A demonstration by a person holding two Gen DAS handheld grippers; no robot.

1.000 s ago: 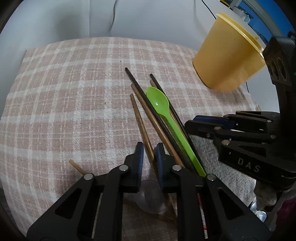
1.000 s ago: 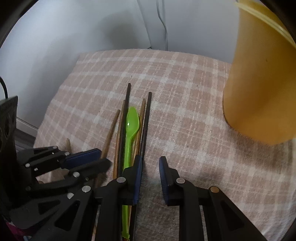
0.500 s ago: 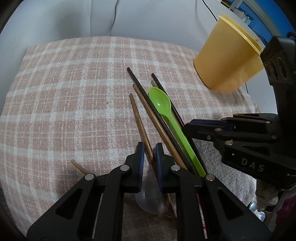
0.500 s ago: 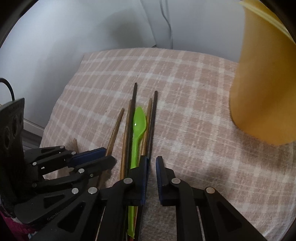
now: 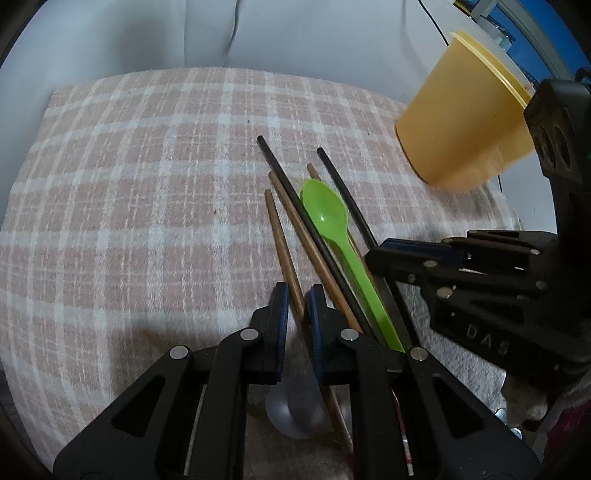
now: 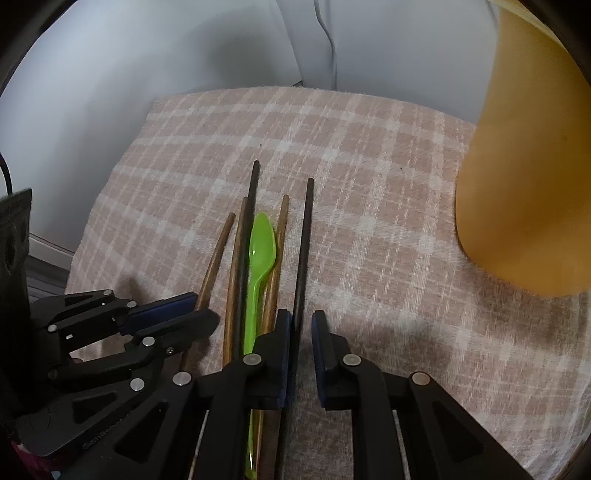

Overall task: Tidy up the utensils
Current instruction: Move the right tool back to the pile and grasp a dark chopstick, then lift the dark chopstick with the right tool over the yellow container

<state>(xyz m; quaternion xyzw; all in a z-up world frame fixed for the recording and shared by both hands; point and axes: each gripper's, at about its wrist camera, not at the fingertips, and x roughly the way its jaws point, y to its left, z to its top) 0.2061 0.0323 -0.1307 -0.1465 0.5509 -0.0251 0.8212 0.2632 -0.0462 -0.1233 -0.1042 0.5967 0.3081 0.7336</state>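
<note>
Several chopsticks, brown and black, lie side by side with a green plastic spoon (image 5: 328, 218) (image 6: 260, 243) on a pink checked cloth (image 5: 147, 184). My left gripper (image 5: 297, 299) is shut on the leftmost brown chopstick (image 5: 279, 236), which runs up between its pads. My right gripper (image 6: 301, 321) is shut on the rightmost black chopstick (image 6: 306, 229); the stick lies against its left pad. Each gripper shows in the other's view: the right gripper (image 5: 373, 254) beside the spoon handle, the left gripper (image 6: 195, 308) at the brown chopstick (image 6: 218, 251). A clear plastic spoon (image 5: 295, 406) lies under the left fingers.
A yellow plastic cup (image 5: 458, 122) (image 6: 528, 184) stands on the cloth's far right corner, close to the right gripper. Past the cloth (image 6: 369, 147) is a white surface with a cable (image 5: 232, 33). The cloth's left half holds no utensils.
The right gripper's jaws have narrowed around the black chopstick and it has edged slightly left. The left gripper has stayed on the brown chopstick. The utensils lie where they were.
</note>
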